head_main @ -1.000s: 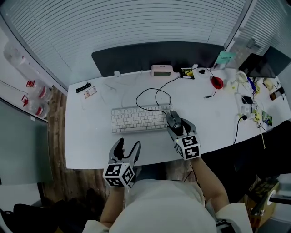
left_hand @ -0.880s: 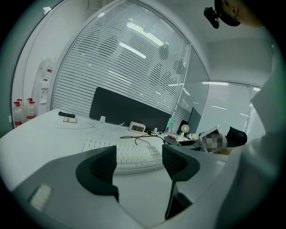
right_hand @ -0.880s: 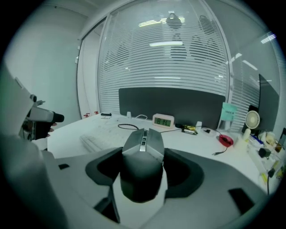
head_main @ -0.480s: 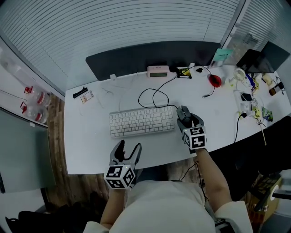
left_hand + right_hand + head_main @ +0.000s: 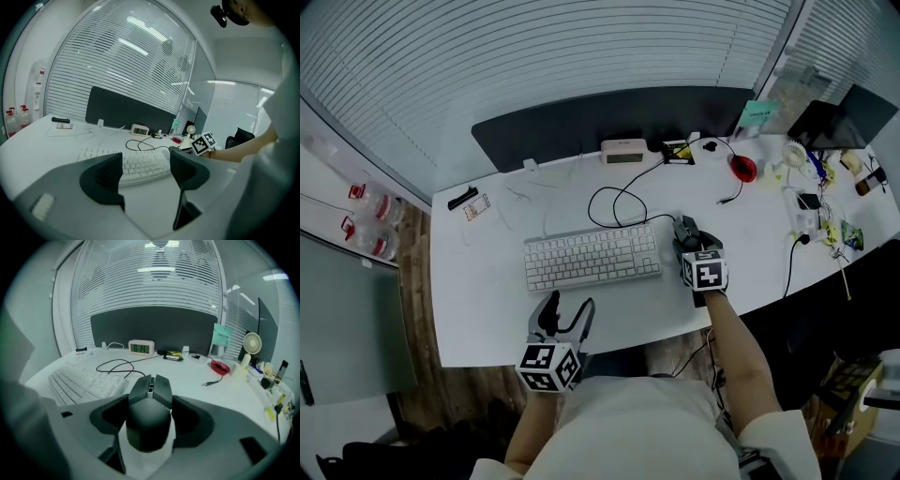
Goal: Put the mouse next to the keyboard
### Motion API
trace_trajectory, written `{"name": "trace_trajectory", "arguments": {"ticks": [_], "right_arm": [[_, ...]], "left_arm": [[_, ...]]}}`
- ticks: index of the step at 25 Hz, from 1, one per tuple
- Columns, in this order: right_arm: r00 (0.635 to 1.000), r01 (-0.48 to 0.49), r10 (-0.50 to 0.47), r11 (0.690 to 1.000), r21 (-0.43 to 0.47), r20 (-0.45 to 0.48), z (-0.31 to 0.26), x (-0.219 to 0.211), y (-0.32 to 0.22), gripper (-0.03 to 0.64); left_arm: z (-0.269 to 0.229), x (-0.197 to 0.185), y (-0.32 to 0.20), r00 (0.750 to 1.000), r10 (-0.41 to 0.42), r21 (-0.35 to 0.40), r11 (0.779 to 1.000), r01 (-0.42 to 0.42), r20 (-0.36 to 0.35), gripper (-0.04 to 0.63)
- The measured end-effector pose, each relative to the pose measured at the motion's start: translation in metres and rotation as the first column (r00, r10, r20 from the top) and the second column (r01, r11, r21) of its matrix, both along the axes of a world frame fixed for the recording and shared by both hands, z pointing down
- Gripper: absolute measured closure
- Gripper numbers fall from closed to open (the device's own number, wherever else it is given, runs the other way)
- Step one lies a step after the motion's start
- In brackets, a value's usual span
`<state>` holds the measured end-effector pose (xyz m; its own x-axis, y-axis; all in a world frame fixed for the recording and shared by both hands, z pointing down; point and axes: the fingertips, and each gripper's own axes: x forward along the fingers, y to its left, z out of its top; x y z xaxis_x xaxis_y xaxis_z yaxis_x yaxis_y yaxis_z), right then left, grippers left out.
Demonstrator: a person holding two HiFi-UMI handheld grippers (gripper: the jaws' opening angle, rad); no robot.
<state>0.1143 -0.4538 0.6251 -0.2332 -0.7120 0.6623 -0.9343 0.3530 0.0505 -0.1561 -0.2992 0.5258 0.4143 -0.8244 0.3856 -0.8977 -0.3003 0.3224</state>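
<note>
Nearest the person, the left gripper [image 5: 146, 169] hangs over the front edge of the white desk [image 5: 487, 281], its jaws apart with nothing between them. A little farther in, the right gripper [image 5: 688, 240] is clamped on the sides of a dark mouse [image 5: 149, 420], which fills the gap between its pads. The mouse sits just beside the right end of the white keyboard [image 5: 592, 258], so the placing looks all but done. What seems left is to let go and draw the gripper back.

Whether the mouse's underside already rests on the desk cannot be told, since the jaws hide its base. From the head view the gripper covers most of the mouse. Beyond it, a black cable [image 5: 614, 202] loops toward the small clock [image 5: 623, 150], and what it belongs to is unclear.
</note>
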Motion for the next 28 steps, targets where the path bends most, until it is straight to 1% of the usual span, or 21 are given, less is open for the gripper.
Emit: {"name": "trace_trajectory", "arguments": {"ticks": [3,7,14,22,26,28], "right_arm": [[1.000,-0.004,0.004,1.000,-0.021,-0.014,0.009,0.002,-0.006,0.328],[0.999,-0.037,0.036,0.998,-0.052,-0.024,0.018,0.009,-0.009,0.328],[0.998,-0.066,0.064,0.994,-0.089,-0.026,0.034,0.017,-0.006,0.328],[0.996,-0.084,0.086,0.989,-0.120,0.016,0.038,0.018,-0.002,0.326],[0.997,-0.081,0.081,0.990,-0.111,-0.009,0.037,0.020,-0.003,0.316],[0.997,-0.068,0.066,0.993,-0.095,-0.028,0.037,0.020,-0.002,0.292]], "left_arm": [[0.001,0.000,-0.003,1.000,0.002,-0.002,1.000,-0.002,0.003,0.284],[0.002,0.001,-0.003,1.000,0.003,-0.008,1.000,-0.003,0.000,0.284],[0.003,0.000,-0.001,1.000,-0.004,-0.013,1.000,0.003,-0.004,0.284],[0.004,0.003,0.006,1.000,-0.006,-0.014,1.000,0.006,-0.009,0.284],[0.003,0.004,0.011,1.000,-0.009,-0.015,1.000,0.009,-0.009,0.284],[0.004,0.005,0.014,1.000,-0.012,-0.012,1.000,0.012,-0.009,0.284]]}}
